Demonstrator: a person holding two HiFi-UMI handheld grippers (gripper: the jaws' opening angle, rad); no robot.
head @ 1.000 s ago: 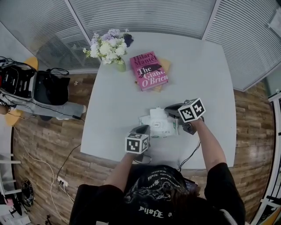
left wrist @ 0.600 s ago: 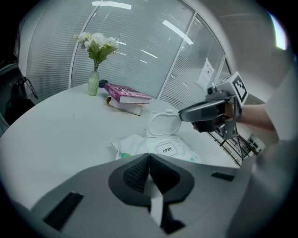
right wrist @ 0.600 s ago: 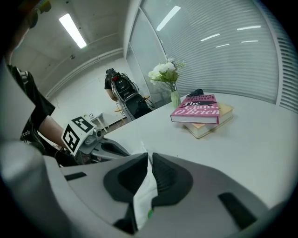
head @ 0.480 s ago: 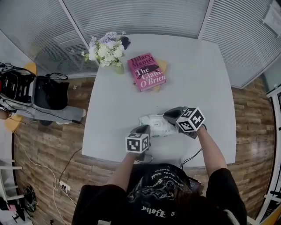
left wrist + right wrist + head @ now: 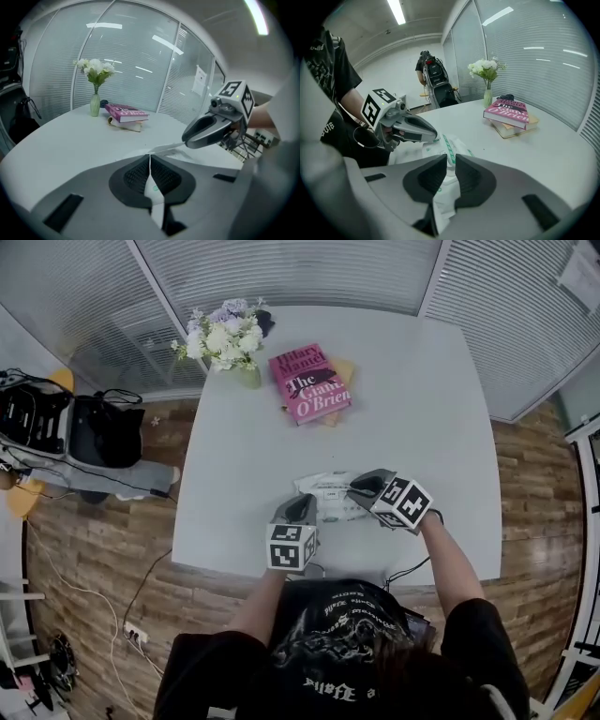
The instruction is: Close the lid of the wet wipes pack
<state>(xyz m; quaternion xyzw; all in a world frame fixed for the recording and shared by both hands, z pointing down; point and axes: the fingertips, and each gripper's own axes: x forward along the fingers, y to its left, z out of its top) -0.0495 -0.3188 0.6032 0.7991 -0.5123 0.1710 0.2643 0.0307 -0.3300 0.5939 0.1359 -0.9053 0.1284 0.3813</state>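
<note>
The wet wipes pack (image 5: 327,496), white with green print, lies flat on the white table (image 5: 422,409) near its front edge. My left gripper (image 5: 299,511) is at the pack's near-left corner; in the left gripper view its jaws (image 5: 150,157) are shut on a thin white edge of the pack (image 5: 165,149). My right gripper (image 5: 362,487) is at the pack's right end. In the right gripper view its jaws (image 5: 451,161) are opening, a narrow gap shows between the pads, and the pack's film (image 5: 451,146) runs through that gap. The left gripper (image 5: 412,129) faces it across the pack.
A pink book (image 5: 309,383) lies on a yellowish one at the table's far middle, with a vase of white flowers (image 5: 225,334) to its left. A chair with dark bags (image 5: 56,427) stands on the wooden floor left of the table.
The white lid that stood up on the pack now lies flat. My right gripper has rolled and slid along the pack's right end, and its jaws have parted. My left gripper has lifted slightly.
</note>
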